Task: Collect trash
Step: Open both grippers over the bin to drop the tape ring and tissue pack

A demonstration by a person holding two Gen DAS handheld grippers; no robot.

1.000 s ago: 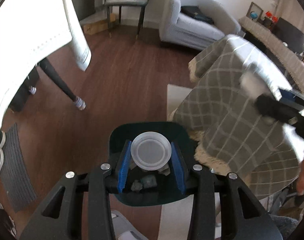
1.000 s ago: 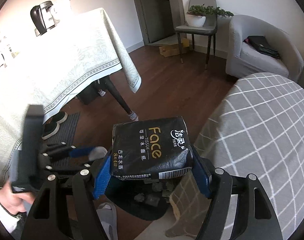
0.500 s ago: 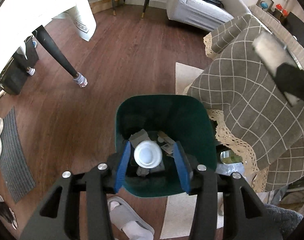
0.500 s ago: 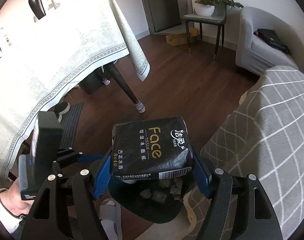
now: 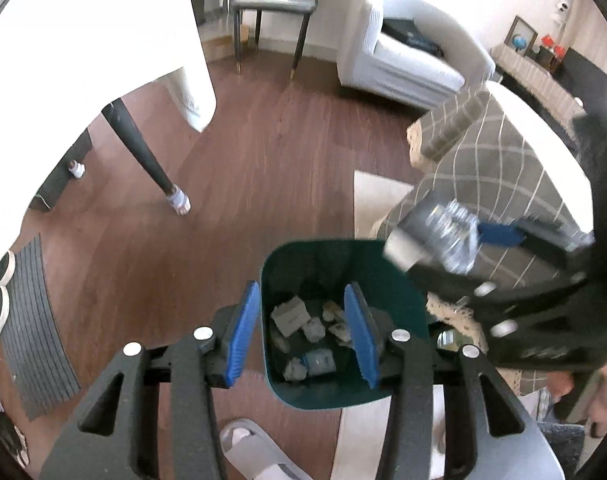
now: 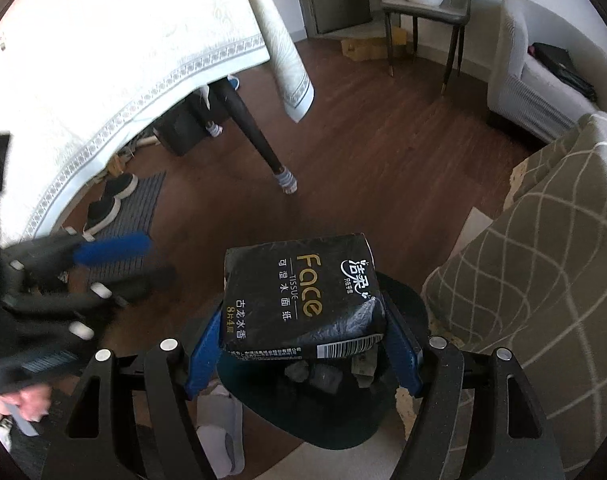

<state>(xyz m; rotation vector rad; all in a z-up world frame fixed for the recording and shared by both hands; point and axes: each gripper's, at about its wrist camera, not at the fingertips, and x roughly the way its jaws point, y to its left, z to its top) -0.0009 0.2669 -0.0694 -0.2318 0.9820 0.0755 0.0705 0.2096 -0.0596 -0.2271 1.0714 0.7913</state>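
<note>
The left gripper (image 5: pixel 303 330) hangs over the green bin (image 5: pixel 399 280), its jaws spread and empty after just closing a little. The right gripper (image 6: pixel 303 340) pinches a black tissue pack (image 6: pixel 299 300) above the bin's near rim; crumpled scraps (image 5: pixel 313 328) lie inside.

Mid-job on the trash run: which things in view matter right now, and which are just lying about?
Job:
- dark green plastic trash bin, crumpled scraps inside
- black Face tissue pack, clamped in the right gripper above the bin
- left gripper, open and empty over the bin

Lying about:
- grey slipper
- grey ribbed floor mat
- grey checked blanket
- white armchair
</note>
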